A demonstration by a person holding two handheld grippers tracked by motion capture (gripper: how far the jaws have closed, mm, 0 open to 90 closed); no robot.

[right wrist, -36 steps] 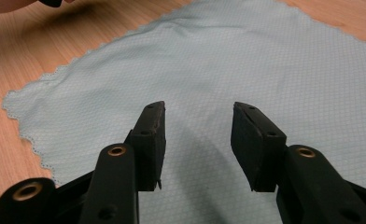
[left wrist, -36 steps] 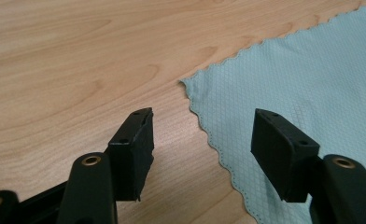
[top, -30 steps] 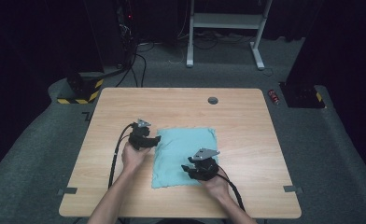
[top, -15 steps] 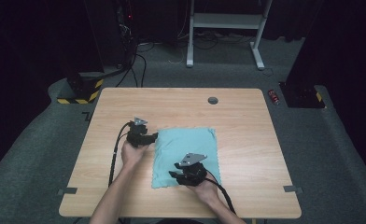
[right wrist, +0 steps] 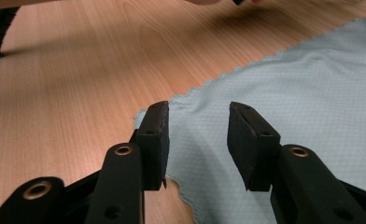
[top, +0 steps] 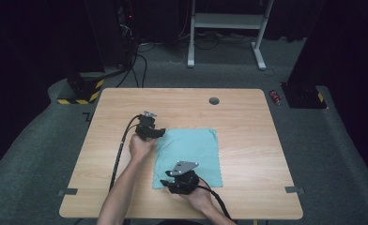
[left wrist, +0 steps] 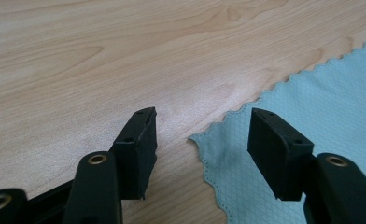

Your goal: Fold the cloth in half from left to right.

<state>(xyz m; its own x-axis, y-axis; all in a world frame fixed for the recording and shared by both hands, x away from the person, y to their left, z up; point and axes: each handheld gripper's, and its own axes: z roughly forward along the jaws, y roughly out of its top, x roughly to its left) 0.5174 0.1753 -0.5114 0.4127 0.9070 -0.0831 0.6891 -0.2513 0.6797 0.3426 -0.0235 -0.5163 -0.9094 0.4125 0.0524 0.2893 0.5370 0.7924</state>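
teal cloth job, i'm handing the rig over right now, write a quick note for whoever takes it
Left gripper: jaws open, held low at the far-left corner of the light teal square cloth with the zigzag edge; nothing pinched.
Right gripper: jaws open over the near-left corner of that cloth; its jaws have just been closing, but the pads do not yet press the fabric.
Cloth: lies spread flat on the light wooden table, slight ripples, unfolded.
Done: both grippers lined up on the left edge's two corners.
Left: probably close on both corners, then lift or fold; no grip made yet.

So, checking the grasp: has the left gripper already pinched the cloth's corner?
No, the left gripper is open, its fingers astride the cloth corner.
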